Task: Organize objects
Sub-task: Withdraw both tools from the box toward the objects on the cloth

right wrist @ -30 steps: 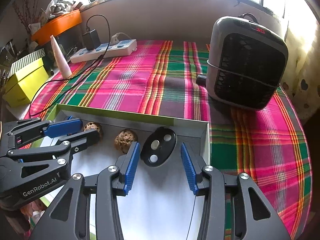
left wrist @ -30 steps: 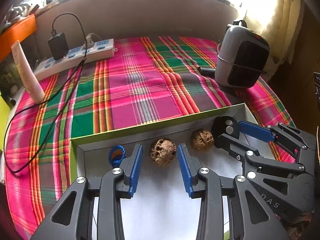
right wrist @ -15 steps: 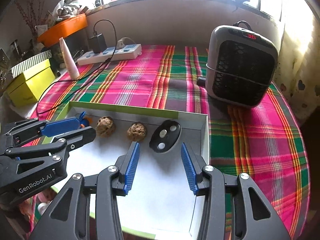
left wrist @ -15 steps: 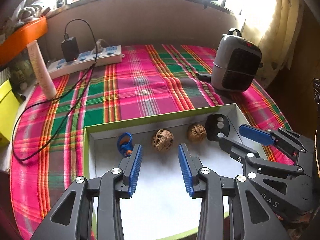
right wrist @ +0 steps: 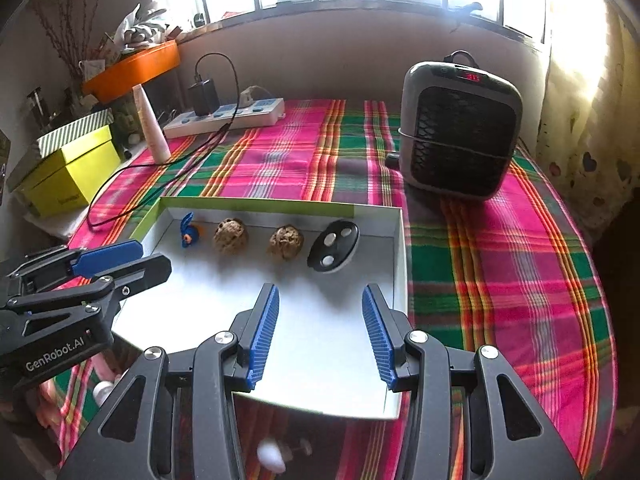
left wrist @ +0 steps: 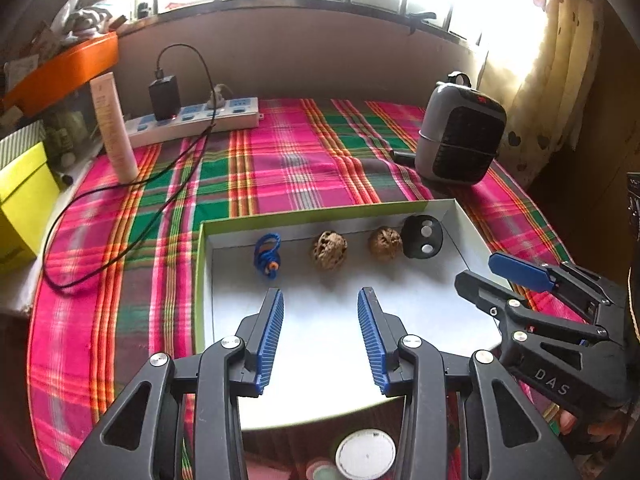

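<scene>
A shallow white box [left wrist: 452, 208] with a green rim [right wrist: 256, 203] lies on the plaid cloth. Along its far wall sit a small blue toy [left wrist: 267, 255] [right wrist: 188, 232], two brown walnuts [left wrist: 329, 250] [left wrist: 385, 243] [right wrist: 230, 236] [right wrist: 285, 242] and a black oval remote [left wrist: 422, 237] [right wrist: 333, 246]. My left gripper [left wrist: 320, 300] is open and empty, above the box's near half. My right gripper [right wrist: 319, 296] is open and empty, nearer the box's right wall; it also shows in the left wrist view [left wrist: 484, 272].
A grey heater [right wrist: 458, 132] stands at the back right. A white power strip [left wrist: 192, 122] with a black charger and trailing cable, a cream tube [left wrist: 114, 128] and a yellow box [right wrist: 68, 172] sit at the back left.
Both grippers have pulled back and risen away from the objects at the box's far wall. All the objects stay where they were in the box.
</scene>
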Tool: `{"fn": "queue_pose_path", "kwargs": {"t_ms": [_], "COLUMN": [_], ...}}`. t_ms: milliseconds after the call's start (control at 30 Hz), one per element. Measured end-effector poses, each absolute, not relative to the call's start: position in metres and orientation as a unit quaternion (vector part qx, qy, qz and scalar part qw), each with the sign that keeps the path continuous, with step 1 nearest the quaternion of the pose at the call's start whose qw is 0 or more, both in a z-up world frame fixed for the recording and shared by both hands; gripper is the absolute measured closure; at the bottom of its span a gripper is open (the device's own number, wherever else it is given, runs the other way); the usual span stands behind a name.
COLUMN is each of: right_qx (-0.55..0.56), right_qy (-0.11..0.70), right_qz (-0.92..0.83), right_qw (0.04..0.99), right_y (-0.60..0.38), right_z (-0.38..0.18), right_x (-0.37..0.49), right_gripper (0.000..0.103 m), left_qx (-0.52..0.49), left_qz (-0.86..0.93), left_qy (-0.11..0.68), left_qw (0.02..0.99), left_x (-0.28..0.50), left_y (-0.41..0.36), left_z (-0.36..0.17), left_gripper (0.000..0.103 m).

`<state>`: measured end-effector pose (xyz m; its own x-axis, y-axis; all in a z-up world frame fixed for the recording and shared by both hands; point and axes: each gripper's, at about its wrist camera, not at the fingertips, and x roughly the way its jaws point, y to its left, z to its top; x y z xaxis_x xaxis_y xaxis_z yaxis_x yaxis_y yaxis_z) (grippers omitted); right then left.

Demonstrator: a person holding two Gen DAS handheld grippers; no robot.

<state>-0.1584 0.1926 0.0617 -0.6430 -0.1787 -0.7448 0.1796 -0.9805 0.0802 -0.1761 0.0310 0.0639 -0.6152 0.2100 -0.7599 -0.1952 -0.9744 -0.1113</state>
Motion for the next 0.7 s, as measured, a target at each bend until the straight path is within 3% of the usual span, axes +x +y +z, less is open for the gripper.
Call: {"fn": "queue_pose_path", "kwargs": {"t_ms": [700], "right_qx": [0.403], "right_qy": [-0.013], "right_qz": [-0.91], "right_qw": [0.091], "right_y": [0.2], "right_z": [0.053], "right_x": [-0.103], "right_gripper": [0.058], "left_qx": [-0.405], "left_qz": [0.908], "left_qy": [-0.055], "left_qw": [0.091], "left_x": [-0.116], "left_y": [-0.011], "left_z": [0.061], "left_gripper": [0.064]}}
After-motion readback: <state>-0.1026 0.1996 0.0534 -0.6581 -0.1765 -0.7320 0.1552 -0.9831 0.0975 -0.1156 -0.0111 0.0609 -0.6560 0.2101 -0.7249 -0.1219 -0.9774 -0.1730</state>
